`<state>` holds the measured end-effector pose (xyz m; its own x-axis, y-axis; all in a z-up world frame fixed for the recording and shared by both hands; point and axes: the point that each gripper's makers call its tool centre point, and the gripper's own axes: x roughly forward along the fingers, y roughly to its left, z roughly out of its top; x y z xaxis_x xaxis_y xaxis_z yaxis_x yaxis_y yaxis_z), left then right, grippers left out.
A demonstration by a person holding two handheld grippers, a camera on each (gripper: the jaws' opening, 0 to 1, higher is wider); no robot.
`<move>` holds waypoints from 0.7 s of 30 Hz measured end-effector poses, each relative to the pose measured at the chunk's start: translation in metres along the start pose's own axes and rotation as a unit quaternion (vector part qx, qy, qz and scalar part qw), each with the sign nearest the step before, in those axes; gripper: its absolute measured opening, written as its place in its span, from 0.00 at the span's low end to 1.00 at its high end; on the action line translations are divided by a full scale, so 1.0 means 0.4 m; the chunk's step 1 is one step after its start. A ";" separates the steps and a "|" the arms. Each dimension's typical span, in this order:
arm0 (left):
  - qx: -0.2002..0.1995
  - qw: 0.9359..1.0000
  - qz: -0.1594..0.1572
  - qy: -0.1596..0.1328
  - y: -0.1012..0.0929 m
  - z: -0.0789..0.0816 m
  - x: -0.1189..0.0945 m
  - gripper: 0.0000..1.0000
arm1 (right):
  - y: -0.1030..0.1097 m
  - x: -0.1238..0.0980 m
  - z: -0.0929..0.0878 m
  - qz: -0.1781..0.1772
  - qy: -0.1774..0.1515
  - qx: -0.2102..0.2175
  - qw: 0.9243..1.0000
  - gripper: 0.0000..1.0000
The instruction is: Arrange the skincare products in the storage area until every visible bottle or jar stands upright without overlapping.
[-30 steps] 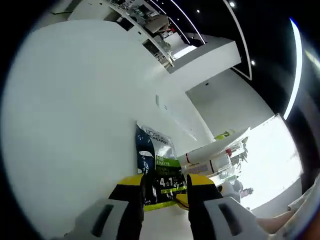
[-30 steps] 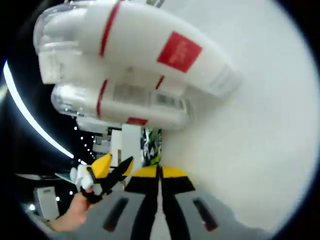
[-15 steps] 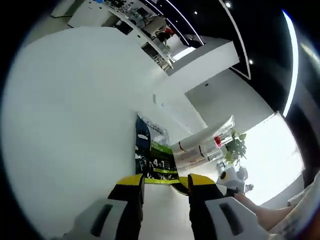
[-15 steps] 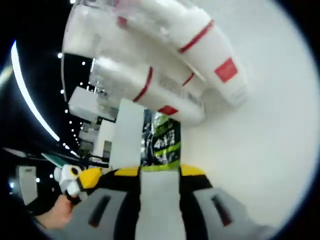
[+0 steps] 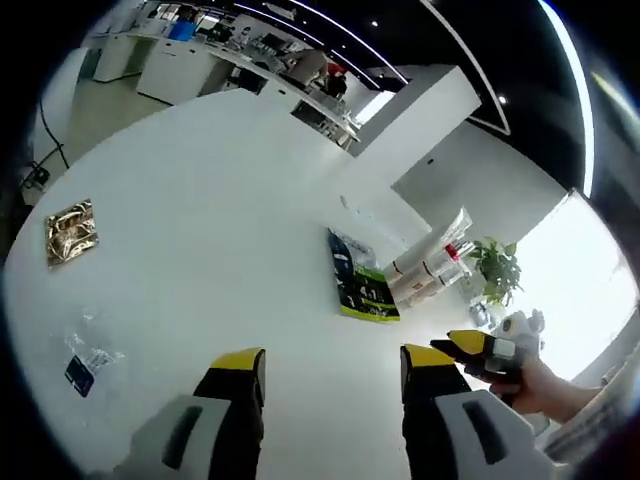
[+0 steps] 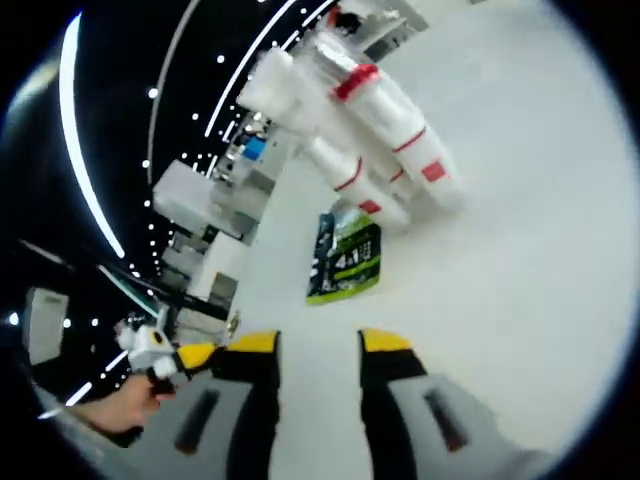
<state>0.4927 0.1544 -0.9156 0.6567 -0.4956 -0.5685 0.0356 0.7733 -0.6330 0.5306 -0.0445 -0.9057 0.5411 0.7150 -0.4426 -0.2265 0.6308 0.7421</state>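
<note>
Both tools drawn back from sachet | left tool, right tool spread (empty)

A white table spreads across the left gripper view, and the same bare white surface shows in the right gripper view. Near its left edge lies a crumpled gold foil sachet, and nearer still, well apart from it, a clear plastic wrapper with a small dark blue label. At the far end of the room stand white desks and counters crowded with small items too blurred to name. To the right, by a bright window, a green potted plant stands. Thin white light strips curve across the black ceiling
</note>
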 end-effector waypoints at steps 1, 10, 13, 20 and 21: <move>0.009 1.000 0.011 -0.003 0.010 0.002 -0.010 0.58 | 0.003 -0.004 -0.002 0.002 0.000 -0.003 1.000 0.31; 0.134 0.984 0.107 0.049 0.136 0.003 -0.087 0.69 | 0.057 -0.058 -0.063 0.033 0.019 -0.045 0.998 0.38; 0.198 0.965 0.152 0.082 0.197 0.001 -0.124 0.71 | 0.068 -0.071 -0.074 0.036 0.020 -0.046 0.998 0.41; 0.243 0.935 0.207 0.152 0.324 -0.024 -0.175 0.75 | 0.088 -0.110 -0.091 0.046 0.029 -0.063 0.997 0.41; 0.238 0.935 0.211 0.156 0.335 -0.024 -0.176 0.74 | 0.087 -0.120 -0.094 0.045 0.031 -0.065 0.996 0.41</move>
<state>0.4439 0.2890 -0.9655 0.4391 -0.1395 -0.8876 0.2029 0.9778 -0.0534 0.4662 -0.0454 -0.8777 0.4636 0.7851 -0.4108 -0.3764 0.5942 0.7108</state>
